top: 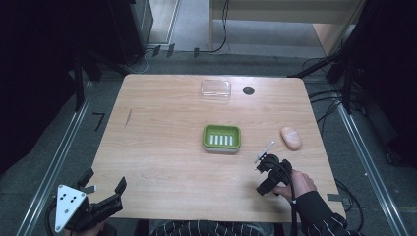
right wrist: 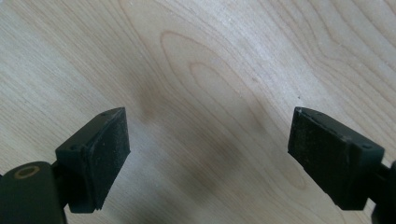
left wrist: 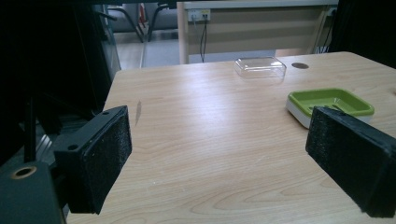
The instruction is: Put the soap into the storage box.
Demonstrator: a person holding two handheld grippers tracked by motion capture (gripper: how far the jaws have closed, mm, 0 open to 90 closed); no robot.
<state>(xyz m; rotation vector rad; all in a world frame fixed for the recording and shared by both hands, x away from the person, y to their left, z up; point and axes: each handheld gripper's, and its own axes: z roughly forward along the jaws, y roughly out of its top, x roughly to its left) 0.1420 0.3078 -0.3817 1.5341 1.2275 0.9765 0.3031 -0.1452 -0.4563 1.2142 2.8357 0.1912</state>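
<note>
At the near left corner of the table [top: 162, 167], the left claw [top: 105, 194] hangs partly over the edge, its grey three-cornered plate uppermost and its jaws pointing toward the middle of the table. In the left gripper view its two black padded jaws stand wide apart with nothing between them; bare wood lies below, so this claw is open and empty.

Further along, near the far edge, a clear plastic lid [top: 216, 90] lies flat on the wood, with a small dark round hole [top: 248, 90] in the table just to its right. In the middle of the table sits the green soap dish [top: 222, 137], its slotted floor facing up and nothing lying in it. The left gripper view shows the same dish [left wrist: 329, 101] beyond the right-hand jaw, with the lid [left wrist: 260, 67] farther back.

To the right of the dish, near the right edge, a pale pink soap bar [top: 290, 137] lies on the table, apart from the dish.

In front of the soap, the right claw [top: 268, 169] is held by a hand [top: 299, 184] in a dark sleeve. It is near both the dish and the soap but touches neither. In the right gripper view its jaws are spread wide over bare wood grain, gripping nothing.
</note>
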